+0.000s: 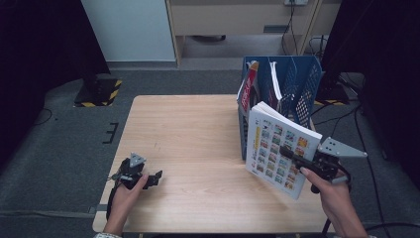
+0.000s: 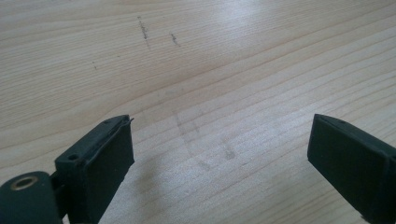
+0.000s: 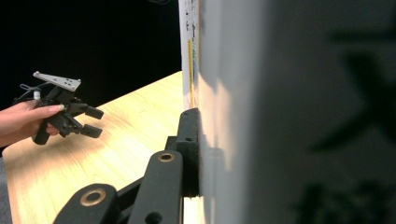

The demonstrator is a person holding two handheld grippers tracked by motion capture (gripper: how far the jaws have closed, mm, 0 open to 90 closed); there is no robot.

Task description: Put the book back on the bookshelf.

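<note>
Holding the book [image 1: 277,148] clamped by its edge in my right gripper [image 1: 297,159], tilted in the air just in front of the blue file rack [image 1: 302,82]. My left gripper [image 1: 148,178] sits idle on the table [image 1: 198,129], jaws wide with nothing between them. I reckon I should square the book upright and line it up with a free slot before pushing it in, so its corners don't snag the mesh divider.

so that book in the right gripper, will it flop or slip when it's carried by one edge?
Probably stiff enough: the book stays flat while the right gripper clamps one edge. The cover looks glossy, so some slip is possible. Held off-centre and tilted above the table, it may pivot in the jaws.
</note>
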